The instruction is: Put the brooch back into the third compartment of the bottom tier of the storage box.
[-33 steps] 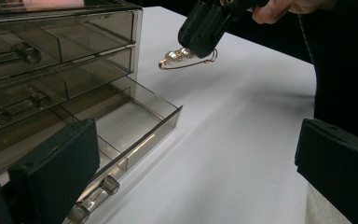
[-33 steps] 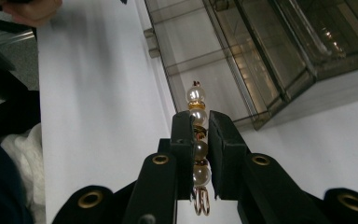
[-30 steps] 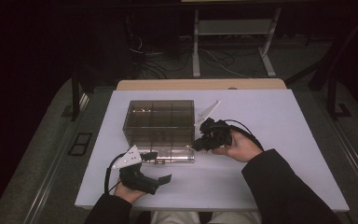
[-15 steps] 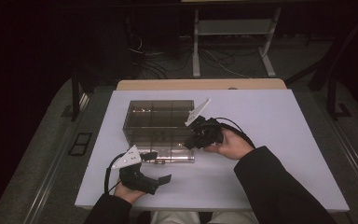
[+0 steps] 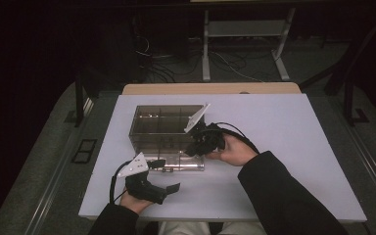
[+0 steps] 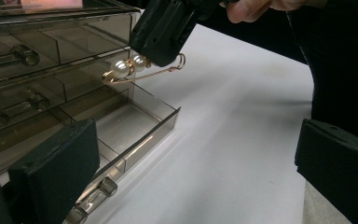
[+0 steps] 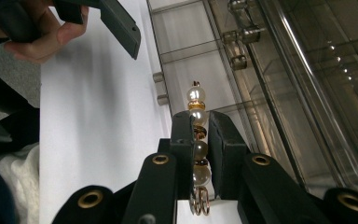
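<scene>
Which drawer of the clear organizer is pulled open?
The bottom drawer of the organizer, lowest in the stack. It juts onto the table, empty; the drawers above are closed. The right gripper holds a pearl pin above it.

Tongs (image 7: 200,135) pinch pearl brooch (image 7: 196,100) over open drawer (image 7: 191,70).

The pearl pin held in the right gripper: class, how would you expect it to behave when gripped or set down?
The pearl pin looks stiff: its thin gold wire juts straight from the right gripper. It is probably light, being so slight. Its round, glossy pearls may slip between the shut jaws, or roll a little in the open drawer.
</scene>
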A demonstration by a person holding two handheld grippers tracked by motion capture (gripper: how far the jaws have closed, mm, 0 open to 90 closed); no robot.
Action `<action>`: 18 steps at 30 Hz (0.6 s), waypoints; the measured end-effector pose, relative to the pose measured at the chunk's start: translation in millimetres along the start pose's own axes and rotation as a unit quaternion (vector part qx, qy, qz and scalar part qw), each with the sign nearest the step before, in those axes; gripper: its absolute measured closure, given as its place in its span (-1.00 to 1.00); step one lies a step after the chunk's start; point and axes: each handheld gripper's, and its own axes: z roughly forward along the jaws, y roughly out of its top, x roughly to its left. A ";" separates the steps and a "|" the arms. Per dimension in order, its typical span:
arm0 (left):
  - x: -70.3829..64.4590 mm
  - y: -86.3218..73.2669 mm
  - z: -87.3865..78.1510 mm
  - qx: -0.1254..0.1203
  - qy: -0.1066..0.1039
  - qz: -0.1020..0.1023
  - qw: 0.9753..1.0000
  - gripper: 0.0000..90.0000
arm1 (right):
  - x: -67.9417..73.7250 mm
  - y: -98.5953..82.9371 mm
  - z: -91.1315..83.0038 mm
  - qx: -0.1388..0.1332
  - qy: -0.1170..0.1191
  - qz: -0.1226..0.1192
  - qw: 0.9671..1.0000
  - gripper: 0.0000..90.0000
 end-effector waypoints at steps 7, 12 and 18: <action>0.3 -0.1 -0.3 -0.001 0.001 -0.003 1.000 -1.00 | 4.7 8.4 8.2 0.004 0.004 -0.005 1.000 0.78; 0.0 -0.1 0.0 -0.001 0.000 -0.004 1.000 -1.00 | 4.3 13.3 14.0 0.004 0.003 -0.008 1.000 0.78; 0.1 0.0 -0.1 -0.002 -0.001 -0.004 1.000 -1.00 | 1.7 17.6 21.1 0.003 0.004 -0.008 1.000 0.78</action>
